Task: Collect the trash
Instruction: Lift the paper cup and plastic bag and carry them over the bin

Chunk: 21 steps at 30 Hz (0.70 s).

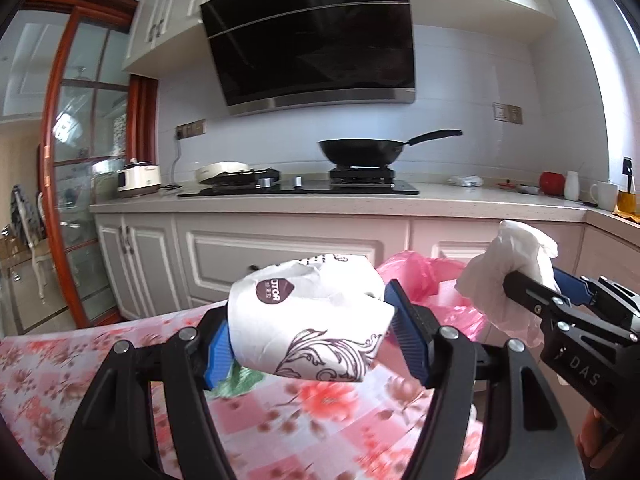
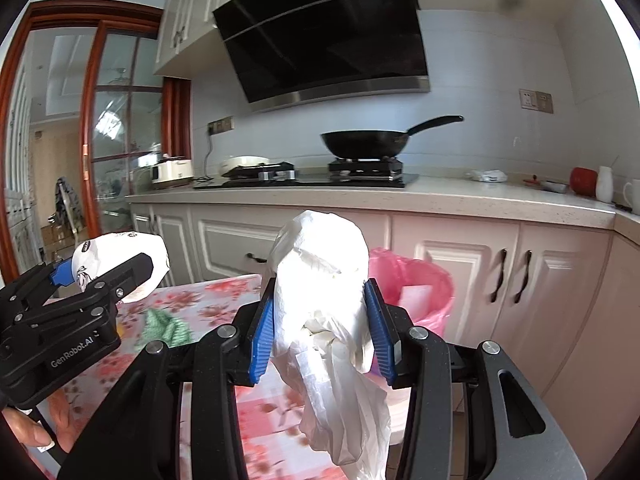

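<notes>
Left wrist view, left claw: the left claw (image 1: 310,330) is clenched on a crumpled printed paper wrapper (image 1: 308,320), its blue pads pressing both sides, the load carried above the floral counter (image 1: 60,380).
Left wrist view, bin: the pink-lined trash bin (image 1: 424,280) sits past the counter edge at about 1 o'clock from the wrapper, partly hidden behind it.
Left wrist view, risk: the wrapper is bulky and springy; a loosened squeeze before it is over the bin would likely let it fall on the counter or the floor.
Left wrist view, crowding: the right claw (image 1: 532,284) comes in at 3 o'clock, near the same opening; two claws converging there could knock together.
Right wrist view, right claw: it (image 2: 324,328) is clamped on a white plastic bag (image 2: 324,280), with a long loose tail hanging toward 6 o'clock.
Right wrist view, bin: the bin (image 2: 416,284) lies at 2 o'clock, just beyond the counter.
Right wrist view, risk: the dangling tail may drag over the counter edge or catch the bin liner, pulling the liner askew; thin film can also slip out of the pads.
Right wrist view, neighbour: the left claw (image 2: 116,272) with its wrapper sits at 9 o'clock.
</notes>
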Each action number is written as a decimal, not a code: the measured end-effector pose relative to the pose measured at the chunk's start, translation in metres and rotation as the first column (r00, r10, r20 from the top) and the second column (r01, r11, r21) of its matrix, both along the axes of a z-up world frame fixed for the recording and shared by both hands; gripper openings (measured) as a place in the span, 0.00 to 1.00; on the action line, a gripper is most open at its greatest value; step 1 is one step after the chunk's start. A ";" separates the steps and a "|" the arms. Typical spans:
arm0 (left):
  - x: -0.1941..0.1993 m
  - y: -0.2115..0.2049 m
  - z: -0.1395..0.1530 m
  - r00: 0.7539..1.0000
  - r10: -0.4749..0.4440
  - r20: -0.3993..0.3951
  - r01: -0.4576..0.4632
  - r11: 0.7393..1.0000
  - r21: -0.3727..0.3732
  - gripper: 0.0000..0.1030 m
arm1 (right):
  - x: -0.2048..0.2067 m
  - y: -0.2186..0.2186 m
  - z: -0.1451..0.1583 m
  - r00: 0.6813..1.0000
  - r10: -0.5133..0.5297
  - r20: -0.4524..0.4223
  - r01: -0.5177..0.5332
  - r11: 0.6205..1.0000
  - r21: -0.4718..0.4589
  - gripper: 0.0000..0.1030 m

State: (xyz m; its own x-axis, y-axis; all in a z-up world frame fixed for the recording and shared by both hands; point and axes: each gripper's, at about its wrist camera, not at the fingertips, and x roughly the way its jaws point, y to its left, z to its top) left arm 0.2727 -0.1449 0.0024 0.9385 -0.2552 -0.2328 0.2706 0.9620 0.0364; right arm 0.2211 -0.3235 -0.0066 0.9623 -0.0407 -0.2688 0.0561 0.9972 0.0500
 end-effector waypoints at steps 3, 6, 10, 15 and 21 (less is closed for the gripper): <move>0.017 -0.021 0.000 1.000 -0.027 -0.005 0.027 1.000 0.009 0.64 | 0.013 -0.018 -0.001 1.000 -0.018 -0.002 0.018 1.000 -0.003 0.40; 0.034 -0.038 0.002 0.999 -0.046 -0.008 0.046 0.999 0.006 0.64 | 0.027 -0.036 -0.002 0.999 -0.034 0.000 0.034 0.999 -0.003 0.40; 0.060 -0.059 0.005 0.998 -0.060 -0.011 0.060 0.998 -0.008 0.64 | 0.046 -0.057 -0.003 0.999 -0.051 0.001 0.051 0.999 -0.009 0.40; 0.092 -0.081 0.006 0.996 -0.093 -0.018 0.092 0.995 -0.023 0.64 | 0.073 -0.075 -0.004 0.998 -0.058 -0.002 0.058 0.998 -0.016 0.40; 0.138 -0.105 0.008 0.991 -0.130 -0.009 0.130 0.991 -0.043 0.64 | 0.108 -0.093 -0.007 0.998 -0.068 0.003 0.068 0.997 -0.038 0.40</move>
State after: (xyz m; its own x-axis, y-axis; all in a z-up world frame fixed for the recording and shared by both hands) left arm 0.4108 -0.2495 0.0101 0.8938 -0.3847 -0.2304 0.3936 0.9192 -0.0080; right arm 0.3288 -0.4165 -0.0134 0.9574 -0.1161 -0.2643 0.1235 0.9923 0.0117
